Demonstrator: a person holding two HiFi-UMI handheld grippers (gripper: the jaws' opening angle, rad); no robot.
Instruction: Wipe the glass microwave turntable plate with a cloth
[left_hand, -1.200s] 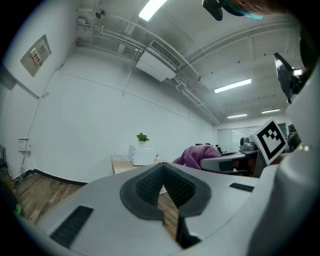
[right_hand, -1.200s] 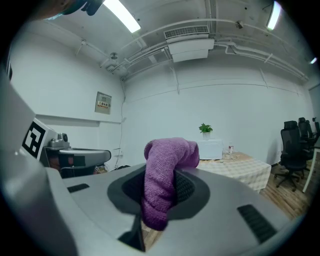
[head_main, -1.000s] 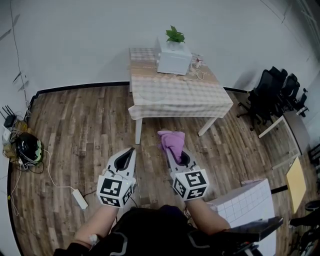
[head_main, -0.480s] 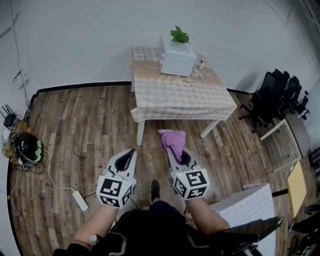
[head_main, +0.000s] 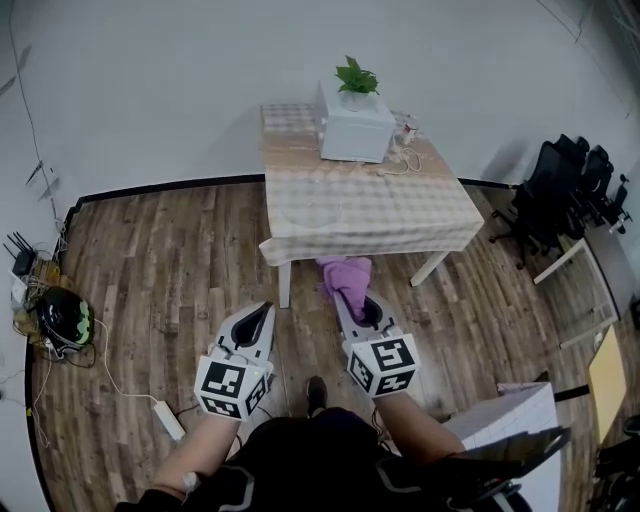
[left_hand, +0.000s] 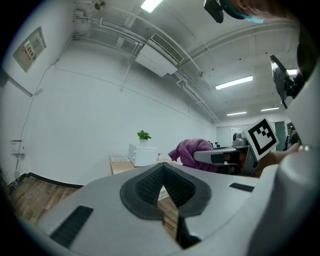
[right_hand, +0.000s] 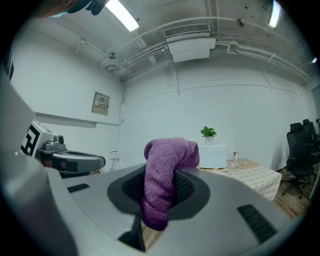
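My right gripper (head_main: 347, 292) is shut on a purple cloth (head_main: 345, 275), which bulges out over its tips just short of the table's near edge. The right gripper view shows the cloth (right_hand: 163, 175) pinched between the jaws of my right gripper (right_hand: 159, 200) and folded over them. To its left my left gripper (head_main: 262, 313) is held level, shut and empty; my left gripper (left_hand: 162, 172) has its pads together. The table (head_main: 400, 215) has a checked cover. A faint round outline on it (head_main: 318, 212) may be the glass plate, but I cannot tell.
A white microwave (head_main: 355, 128) with a potted plant (head_main: 355, 75) stands at the table's far end, cables beside it. Black office chairs (head_main: 575, 185) stand right, a white box (head_main: 500, 410) near right. A helmet (head_main: 62, 318) and power strip (head_main: 168, 420) lie on the wooden floor at left.
The table has come closer and lower in the head view as the person steps toward it. Both grippers keep their pose, the cloth still held in the right one.
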